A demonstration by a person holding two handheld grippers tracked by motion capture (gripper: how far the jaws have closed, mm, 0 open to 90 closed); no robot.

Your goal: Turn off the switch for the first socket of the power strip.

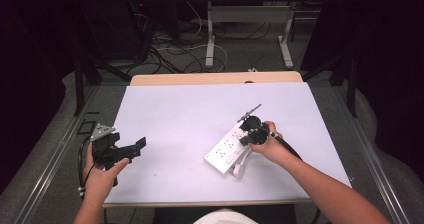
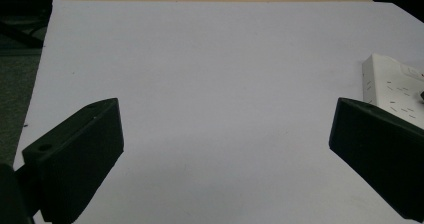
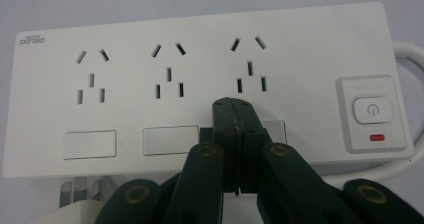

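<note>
A white power strip (image 1: 226, 149) lies slantwise on the white table cover, right of centre. It has three socket groups, a power button (image 3: 372, 110) and a small red light (image 3: 376, 137). My right gripper (image 1: 248, 135) is shut, its two black jaws pressed together with nothing visible between them. Its tips (image 3: 232, 106) rest over the strip (image 3: 150, 29), just below the socket group nearest the button. My left gripper (image 1: 128, 147) hovers near the table's left front, open wide and empty (image 2: 225, 119). The strip's end (image 2: 395, 84) shows past its right jaw.
The strip's white cable (image 1: 240, 167) curls toward the front edge. The white cover (image 1: 190, 114) leaves a wooden table edge (image 1: 215, 78) bare at the back. Beyond stand another table's legs (image 1: 210, 46) and floor cables (image 1: 165, 54). Metal rails (image 1: 50, 159) flank the table.
</note>
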